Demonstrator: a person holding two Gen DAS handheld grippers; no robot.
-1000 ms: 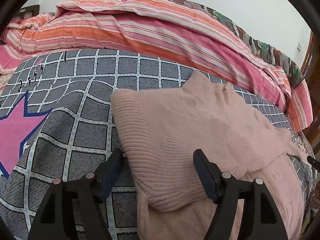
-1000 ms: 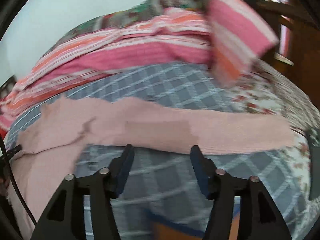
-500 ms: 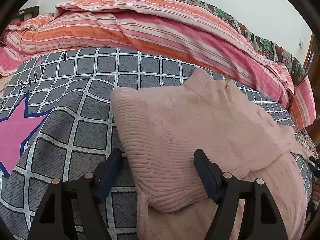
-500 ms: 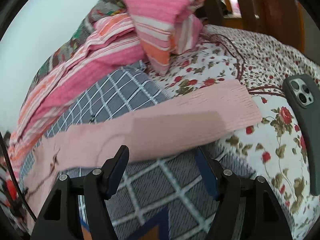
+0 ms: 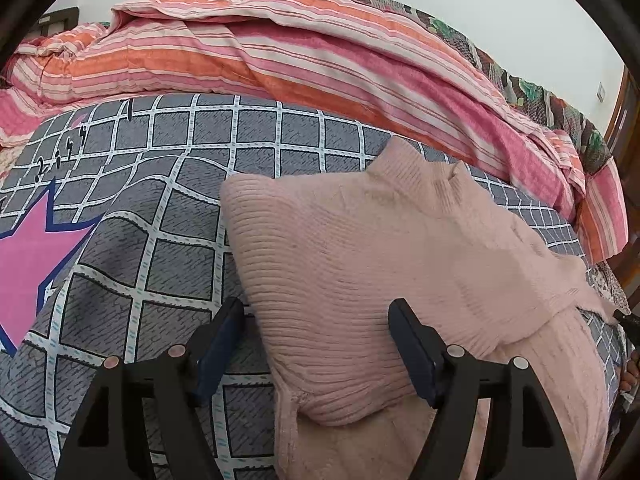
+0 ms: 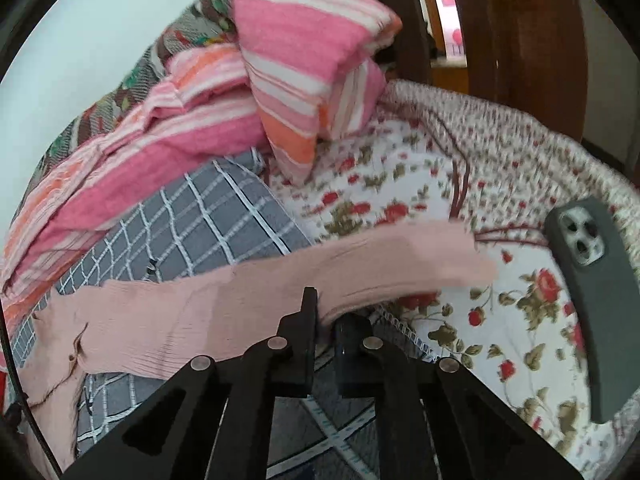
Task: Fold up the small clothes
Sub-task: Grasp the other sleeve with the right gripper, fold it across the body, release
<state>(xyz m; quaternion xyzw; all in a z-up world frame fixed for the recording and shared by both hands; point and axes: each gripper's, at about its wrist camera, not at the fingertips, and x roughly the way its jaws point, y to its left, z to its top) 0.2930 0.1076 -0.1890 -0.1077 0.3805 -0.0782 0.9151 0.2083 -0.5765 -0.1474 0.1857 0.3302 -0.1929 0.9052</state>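
Pink sweater [image 5: 360, 264] spread on the bed's grey checked cover [image 5: 168, 240], body folded, one sleeve [image 6: 360, 264] stretched out onto the floral sheet [image 6: 500, 320]. Left tool [image 5: 316, 340] wide open, straddling the folded edge, pads not pressing. Right tool [image 6: 326, 320] clamped shut on the sleeve's lower edge. Phone [image 6: 596, 300] lying beside the cuff.

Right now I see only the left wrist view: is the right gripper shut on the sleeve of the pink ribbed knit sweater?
Observer: Yes, the right gripper is shut on the lower edge of the outstretched sleeve.
Operator: Does anything lie near its cuff?
Observer: A dark grey phone lies lenses-up on the floral sheet, beyond the cuff, not touching.
Operator: What is under the cuff?
Observer: The floral sheet, past the grey checked blanket's edge.
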